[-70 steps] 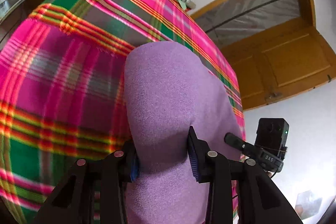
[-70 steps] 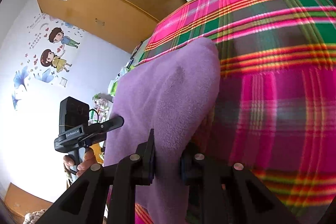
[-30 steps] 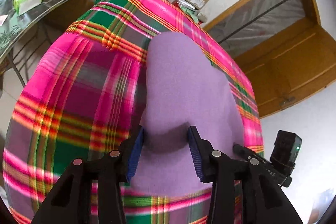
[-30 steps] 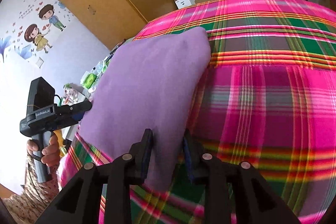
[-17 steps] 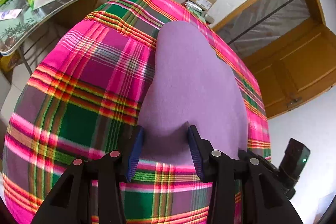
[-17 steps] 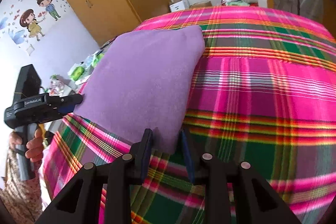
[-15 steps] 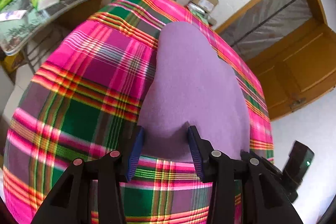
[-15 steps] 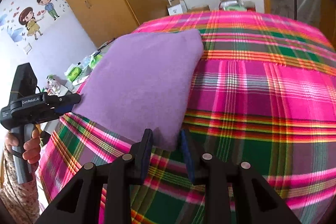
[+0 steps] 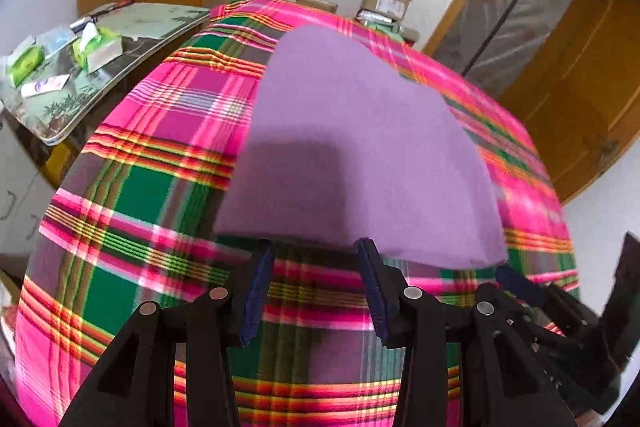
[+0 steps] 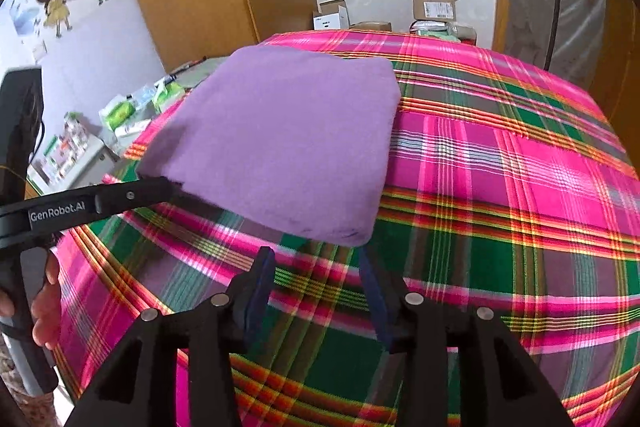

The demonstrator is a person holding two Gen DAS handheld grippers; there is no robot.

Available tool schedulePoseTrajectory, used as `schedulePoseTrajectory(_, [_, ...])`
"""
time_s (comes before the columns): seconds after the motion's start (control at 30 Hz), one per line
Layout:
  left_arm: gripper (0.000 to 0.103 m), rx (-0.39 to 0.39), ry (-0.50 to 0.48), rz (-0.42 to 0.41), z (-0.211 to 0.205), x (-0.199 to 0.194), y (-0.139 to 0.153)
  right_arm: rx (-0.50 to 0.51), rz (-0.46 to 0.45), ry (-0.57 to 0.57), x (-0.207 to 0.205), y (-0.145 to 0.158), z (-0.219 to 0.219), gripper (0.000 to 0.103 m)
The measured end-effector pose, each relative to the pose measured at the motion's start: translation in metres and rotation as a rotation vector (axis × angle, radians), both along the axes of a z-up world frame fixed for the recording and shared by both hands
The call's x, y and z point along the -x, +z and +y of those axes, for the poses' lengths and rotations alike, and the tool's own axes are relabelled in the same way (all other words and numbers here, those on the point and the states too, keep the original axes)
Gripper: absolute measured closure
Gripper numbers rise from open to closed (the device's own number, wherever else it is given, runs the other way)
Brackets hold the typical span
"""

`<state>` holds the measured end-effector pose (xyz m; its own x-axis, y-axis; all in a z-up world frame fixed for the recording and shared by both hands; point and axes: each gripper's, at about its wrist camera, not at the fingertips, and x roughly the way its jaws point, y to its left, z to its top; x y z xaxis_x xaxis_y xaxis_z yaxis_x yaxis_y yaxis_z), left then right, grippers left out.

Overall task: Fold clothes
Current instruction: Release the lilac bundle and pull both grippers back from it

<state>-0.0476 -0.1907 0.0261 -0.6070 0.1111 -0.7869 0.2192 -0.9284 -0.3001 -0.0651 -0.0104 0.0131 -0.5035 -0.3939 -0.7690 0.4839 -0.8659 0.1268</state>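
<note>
Both grippers, left (image 9: 316, 267) and right (image 10: 316, 269), were wide apart and held nothing, just off the purple cloth (image 10: 280, 143), which lay flat, folded square, on the plaid bed (image 10: 500, 187).

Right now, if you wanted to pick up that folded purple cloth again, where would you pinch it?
Probably at a near corner of the purple cloth, coming in low from the near edge. It lies flat on the plaid cover, folded into a thick pad, so only its edges give the fingers something to close on. The open right gripper already faces the near right corner, and the open left gripper faces the same near edge.
</note>
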Motion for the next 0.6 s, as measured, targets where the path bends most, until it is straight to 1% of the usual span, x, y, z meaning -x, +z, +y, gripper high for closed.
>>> schedulePoseTrajectory(0.07, [0.058, 0.006, -0.012, -0.004, 0.005, 0.001, -0.001, -0.017, 0.003, -0.002, -0.003, -0.002, -0.004, 0.058])
schedulePoseTrajectory(0.23, [0.058, 0.022, 0.012, -0.004, 0.008, 0.002, -0.004, -0.05, -0.002, -0.001, -0.005, -0.008, -0.011, 0.057])
schedulePoseTrajectory(0.33, [0.058, 0.051, 0.015, 0.012, 0.013, -0.001, -0.003, -0.07, -0.001, -0.022, -0.005, -0.013, -0.013, 0.056])
schedulePoseTrajectory(0.5, [0.058, 0.11, 0.038, 0.012, 0.017, 0.0, -0.006, -0.095, 0.021, -0.048, -0.006, -0.016, -0.017, 0.055])
schedulePoseTrajectory(0.6, [0.058, 0.123, 0.034, 0.007, 0.019, 0.002, -0.01, -0.103, 0.034, -0.085, -0.004, -0.016, -0.014, 0.055])
